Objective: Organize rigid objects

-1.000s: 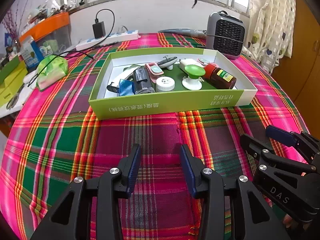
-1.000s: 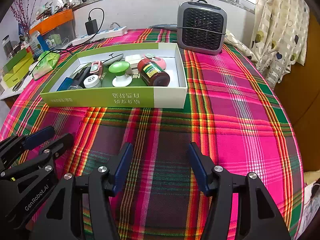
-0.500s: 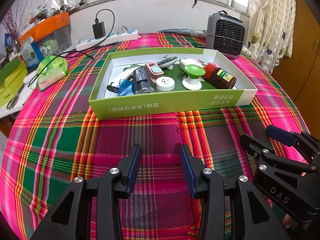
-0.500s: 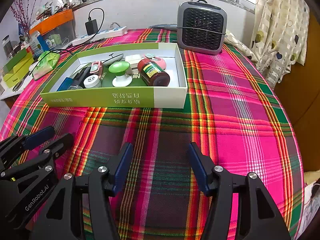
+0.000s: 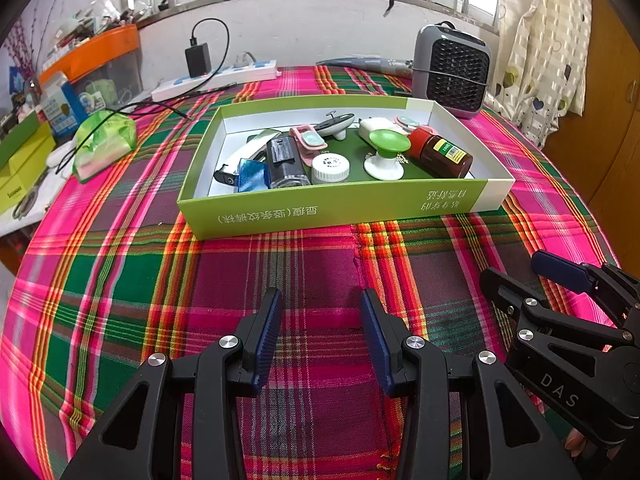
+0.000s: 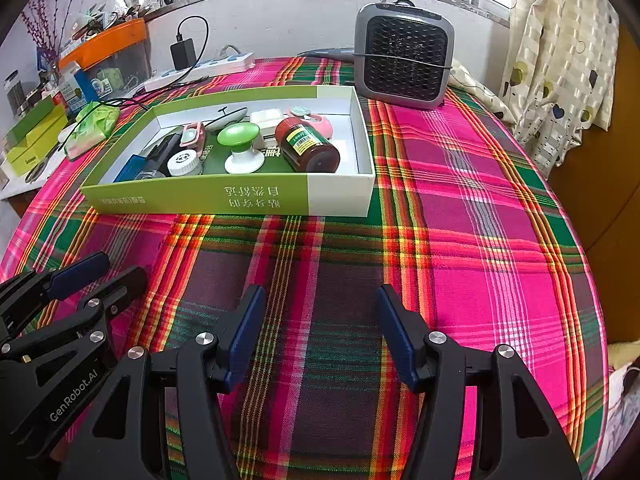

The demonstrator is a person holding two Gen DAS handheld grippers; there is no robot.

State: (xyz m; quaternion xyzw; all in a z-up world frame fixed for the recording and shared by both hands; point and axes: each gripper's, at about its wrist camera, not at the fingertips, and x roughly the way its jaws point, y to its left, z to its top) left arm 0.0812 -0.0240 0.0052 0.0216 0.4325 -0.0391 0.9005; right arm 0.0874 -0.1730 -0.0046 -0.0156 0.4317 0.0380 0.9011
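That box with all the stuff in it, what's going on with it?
Nobody is touching it right now. The green box sits on the plaid tablecloth with small things inside: a brown bottle, a green knob and a white cap. A person holds two grippers over the cloth in front of it. The left gripper and the right gripper are both open and empty.

One green box (image 5: 280,212) is sitting mid-frame, holding one brown bottle (image 5: 442,153), one green-topped knob (image 5: 386,156), one white cap (image 5: 330,168), one black case (image 5: 286,160) and two pink clips (image 5: 308,142). One heater (image 5: 450,70) is standing upper right, one power strip (image 5: 216,78) lying upper left. Two grippers (image 5: 320,328) are showing below.
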